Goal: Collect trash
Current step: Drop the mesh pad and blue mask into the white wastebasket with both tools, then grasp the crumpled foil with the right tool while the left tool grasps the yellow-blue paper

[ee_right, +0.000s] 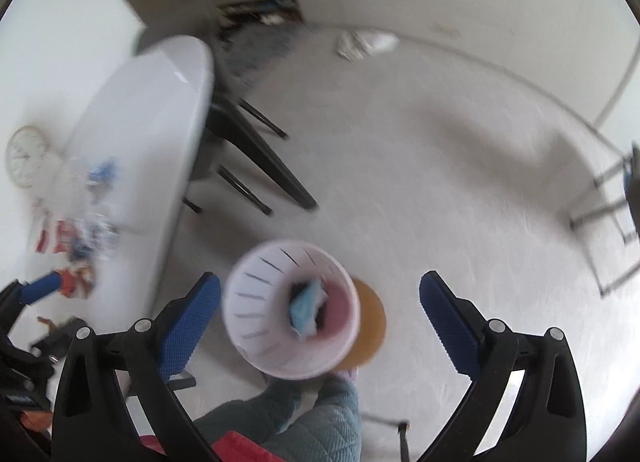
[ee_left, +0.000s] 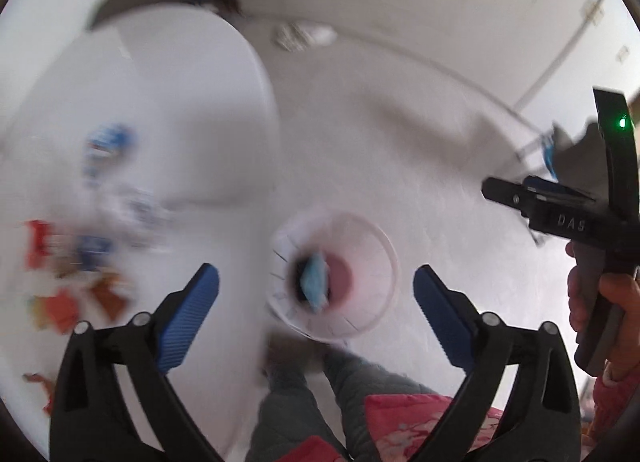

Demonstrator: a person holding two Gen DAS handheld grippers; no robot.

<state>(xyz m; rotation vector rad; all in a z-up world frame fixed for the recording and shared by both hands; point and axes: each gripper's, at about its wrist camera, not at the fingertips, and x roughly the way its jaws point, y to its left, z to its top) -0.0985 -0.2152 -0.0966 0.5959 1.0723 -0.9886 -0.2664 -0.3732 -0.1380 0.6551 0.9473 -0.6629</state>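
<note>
Both grippers are hanging over a white slotted wastebasket [ee_right: 290,308] standing on the floor beside the person's legs [ee_right: 320,418]. The left gripper [ee_left: 316,308] is holding its blue fingers [ee_left: 188,318] wide apart with nothing between them, and the right gripper [ee_right: 320,320] is spread just as wide and just as empty. Inside the basket, a light blue piece of trash [ee_right: 306,306] is lying on the pink bottom, so at least 1 item appears collected. Farther off, much of the job looks unfinished: red, orange and blue wrappers [ee_left: 76,262] are still littering the near edge of the white table [ee_left: 180,82], blurred by motion. What each wrapper is cannot be told. Beyond the table, a pale heap [ee_right: 366,42] is sitting on the floor by the far wall; whether it counts as trash is unclear.
</note>
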